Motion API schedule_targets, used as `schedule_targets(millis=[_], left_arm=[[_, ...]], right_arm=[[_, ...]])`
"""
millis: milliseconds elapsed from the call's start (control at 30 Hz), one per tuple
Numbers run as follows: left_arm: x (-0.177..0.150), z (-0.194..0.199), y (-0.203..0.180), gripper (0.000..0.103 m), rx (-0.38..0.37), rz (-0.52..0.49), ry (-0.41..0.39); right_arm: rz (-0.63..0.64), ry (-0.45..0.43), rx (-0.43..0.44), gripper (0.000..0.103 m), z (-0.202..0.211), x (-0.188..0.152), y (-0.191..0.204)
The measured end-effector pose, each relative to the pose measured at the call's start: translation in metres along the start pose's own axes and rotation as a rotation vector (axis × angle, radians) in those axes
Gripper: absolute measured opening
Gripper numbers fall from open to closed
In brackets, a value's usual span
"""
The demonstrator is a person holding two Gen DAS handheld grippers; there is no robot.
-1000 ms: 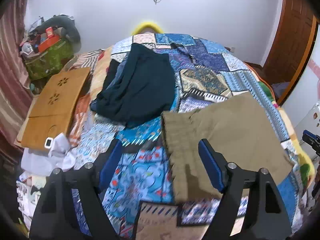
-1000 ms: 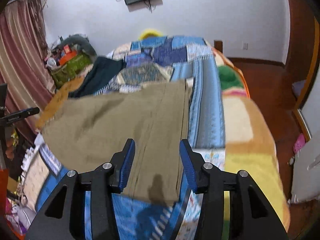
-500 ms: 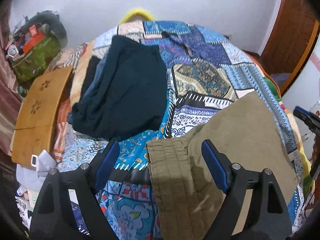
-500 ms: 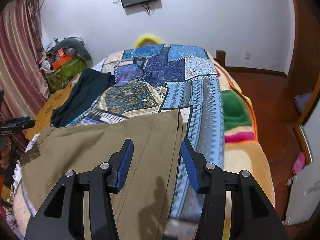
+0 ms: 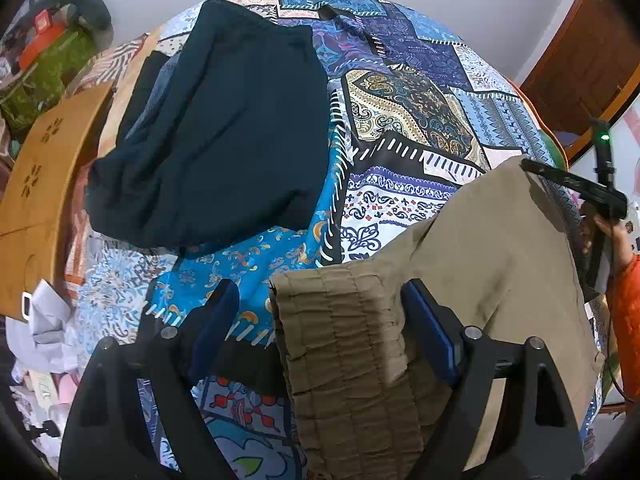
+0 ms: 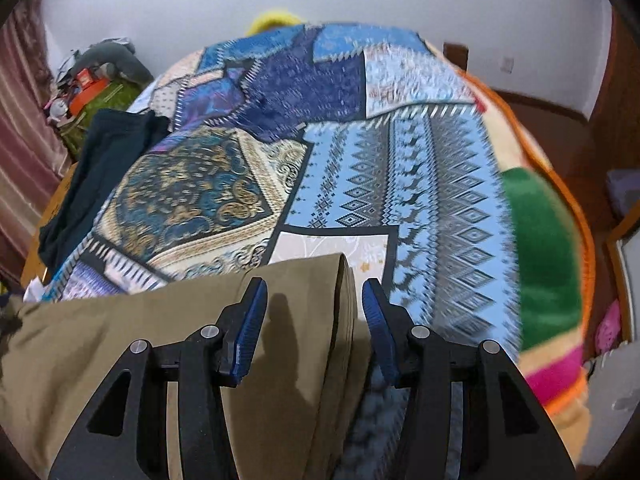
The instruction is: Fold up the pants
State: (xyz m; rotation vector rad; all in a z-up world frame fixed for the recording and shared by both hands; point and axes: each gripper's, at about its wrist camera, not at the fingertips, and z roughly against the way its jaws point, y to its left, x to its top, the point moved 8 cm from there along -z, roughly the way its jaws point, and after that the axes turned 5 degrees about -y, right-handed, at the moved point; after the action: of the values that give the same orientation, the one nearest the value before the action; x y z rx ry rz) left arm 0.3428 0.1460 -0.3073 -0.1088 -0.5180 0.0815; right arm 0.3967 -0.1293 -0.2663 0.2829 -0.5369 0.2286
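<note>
Khaki pants (image 5: pixel 472 264) are spread on the bed (image 6: pixel 436 184); left gripper (image 5: pixel 320 320) fingers gape over the waistband, right gripper (image 6: pixel 314 320) fingers are closing around the hem.

Bedroom: patchwork-quilted bed (image 5: pixel 400 92)

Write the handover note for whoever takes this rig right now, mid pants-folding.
Left gripper: open wide, over the elastic waistband of the khaki pants, pads not pressing on it.
Right gripper: jaws closing, the leg-end edge of the pants between them, not yet pinched.
Pants lie across the near part of the patchwork bedspread, apparently folded lengthwise already. A dark garment lies farther back on the left, apart from them.
Done: pants laid flat.
Left: grip both ends, fold them across, probably set them by the dark garment.
</note>
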Motion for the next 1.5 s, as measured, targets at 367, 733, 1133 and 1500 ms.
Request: schedule_targets(millis=[367, 733, 1133, 1500], left_arm=[[-0.005, -0.001, 0.016, 0.059, 0.001, 0.138, -0.082], [0.003, 0.039, -0.003, 0.06, 0.075, -0.03, -0.12], [0.022, 0.088, -0.045, 0.086, 0.027, -0.134, -0.227], [0.002, 0.043, -0.053, 0.092, 0.014, -0.142, -0.076]], right_arm=[[0.071, 0.042, -0.064, 0.007, -0.019, -0.019, -0.001], [0.124, 0.012, -0.09, 0.018, 0.023, -0.006, 0.013], [0.181, -0.157, 0.148, 0.048, 0.119, 0.003, 0.104], [0.263, -0.067, 0.255, 0.075, 0.094, -0.035, 0.176]])
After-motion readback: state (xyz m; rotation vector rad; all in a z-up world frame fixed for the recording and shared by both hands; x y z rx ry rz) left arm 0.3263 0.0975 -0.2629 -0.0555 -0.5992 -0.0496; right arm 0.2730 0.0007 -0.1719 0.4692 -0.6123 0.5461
